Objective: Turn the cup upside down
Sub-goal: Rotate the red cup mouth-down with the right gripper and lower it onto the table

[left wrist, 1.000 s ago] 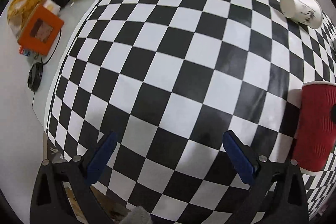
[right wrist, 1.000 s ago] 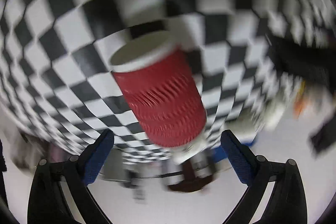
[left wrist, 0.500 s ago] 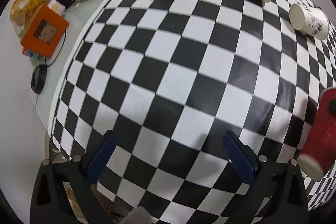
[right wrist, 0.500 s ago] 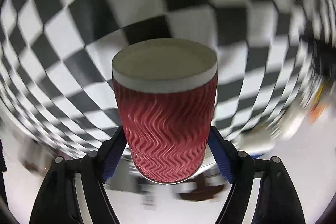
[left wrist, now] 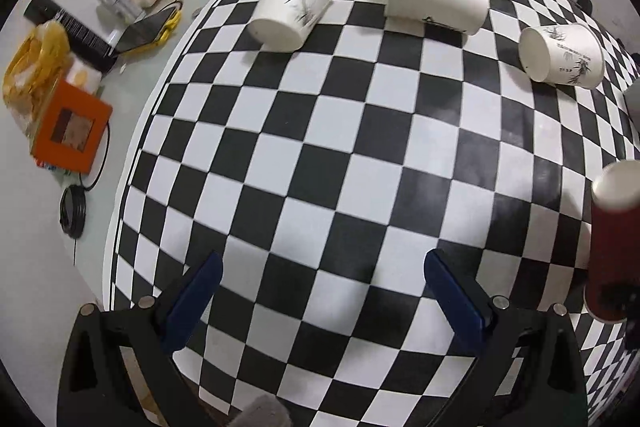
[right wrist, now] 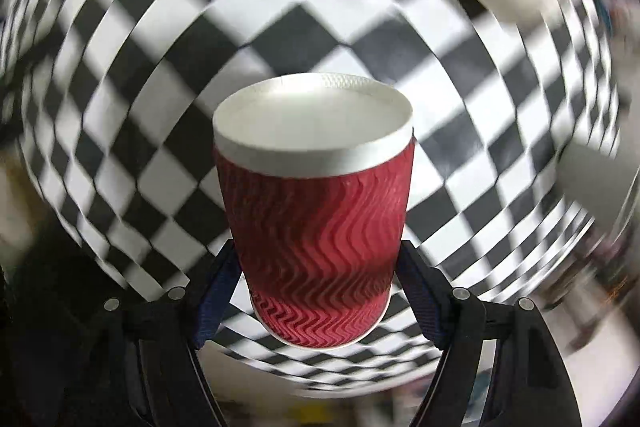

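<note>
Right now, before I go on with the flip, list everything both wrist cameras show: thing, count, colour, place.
red cup: 1, red ripple wall, white end facing the camera, between the right gripper's fingers; at right edge of left view
white paper cups: 3, white with dark print, lying on their sides along the far part of the cloth
checkered cloth: 1, black and white, covers the table
orange box: 1, orange, off the cloth at left
yellow bag: 1, yellow, behind the orange box
black cable coil: 1, black, near the orange box
left gripper: 1, black with blue pads, open, holds nothing
right gripper: 1, black with blue pads, shut on the red cup
</note>
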The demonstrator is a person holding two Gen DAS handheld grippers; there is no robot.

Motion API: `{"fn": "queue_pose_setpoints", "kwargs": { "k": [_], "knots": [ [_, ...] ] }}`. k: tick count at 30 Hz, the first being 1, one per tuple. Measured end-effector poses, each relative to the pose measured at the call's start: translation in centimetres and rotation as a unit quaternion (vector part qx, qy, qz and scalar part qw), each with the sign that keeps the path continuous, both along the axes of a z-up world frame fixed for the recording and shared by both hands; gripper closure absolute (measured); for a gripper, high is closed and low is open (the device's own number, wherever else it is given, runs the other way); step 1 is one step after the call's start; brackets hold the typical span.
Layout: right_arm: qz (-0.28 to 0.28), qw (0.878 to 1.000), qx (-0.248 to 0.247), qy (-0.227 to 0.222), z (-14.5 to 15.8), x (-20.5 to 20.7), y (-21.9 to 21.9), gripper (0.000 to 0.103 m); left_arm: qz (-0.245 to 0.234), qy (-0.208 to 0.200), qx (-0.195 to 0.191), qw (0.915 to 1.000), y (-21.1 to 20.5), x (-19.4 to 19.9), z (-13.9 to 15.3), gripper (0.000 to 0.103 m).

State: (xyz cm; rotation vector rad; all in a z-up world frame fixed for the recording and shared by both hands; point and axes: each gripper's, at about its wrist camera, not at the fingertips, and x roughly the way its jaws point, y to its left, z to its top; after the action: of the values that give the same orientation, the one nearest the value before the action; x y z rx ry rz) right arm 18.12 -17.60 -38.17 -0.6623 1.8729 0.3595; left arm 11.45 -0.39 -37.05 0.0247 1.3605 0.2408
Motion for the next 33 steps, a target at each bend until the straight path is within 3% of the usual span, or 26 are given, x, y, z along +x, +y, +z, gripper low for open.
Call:
{"fn": "queue_pose_setpoints", "kwargs": {
  "k": [2, 8, 15, 22, 23, 24, 27, 30, 33],
  "knots": [
    [-0.051, 0.999, 0.015, 0.001, 0.2, 0.6, -1.2, 0.024, -0.006, 0.003, -0.002, 1.0, -1.1, 0.0, 0.3, 0.0],
    [-0.178, 0.979, 0.057, 0.077, -1.1, 1.0, -4.0, 0.023, -0.031, 0.008, -0.01, 0.9994, -2.9, 0.7, 0.2, 0.0],
    [-0.234, 0.966, 0.054, 0.1, -2.0, 1.4, -6.3, 0.013, -0.05, 0.014, -0.016, 0.9985, -4.1, 1.0, 0.1, 0.0],
    [-0.253, 0.96, 0.091, 0.081, -1.8, 3.4, -6.7, 0.013, -0.056, 0.026, -0.018, 0.9979, -4.6, 1.0, -0.6, 0.0],
    [-0.254, 0.96, 0.094, 0.077, -1.8, 3.5, -6.7, 0.018, -0.056, 0.028, -0.02, 0.9978, -4.6, 1.0, -0.6, 0.0],
    [-0.259, 0.959, 0.098, 0.061, -1.6, 3.6, -6.7, 0.025, -0.054, 0.028, -0.021, 0.9979, -4.5, 1.1, -0.6, 0.0],
    [-0.287, 0.949, 0.134, 0.013, 0.0, 3.8, -7.0, 0.025, -0.048, 0.026, -0.035, 0.9979, -4.2, 1.1, -0.6, 0.0],
    [-0.322, 0.926, 0.186, -0.071, 2.9, 3.3, -7.9, 0.025, -0.041, 0.025, -0.044, 0.9979, -3.5, 1.5, -0.7, 0.0],
    [-0.348, 0.887, 0.226, -0.204, 5.4, 2.4, -9.0, 0.025, -0.036, 0.026, -0.045, 0.998, -3.2, 1.8, -0.9, 0.0]
  ]
}}
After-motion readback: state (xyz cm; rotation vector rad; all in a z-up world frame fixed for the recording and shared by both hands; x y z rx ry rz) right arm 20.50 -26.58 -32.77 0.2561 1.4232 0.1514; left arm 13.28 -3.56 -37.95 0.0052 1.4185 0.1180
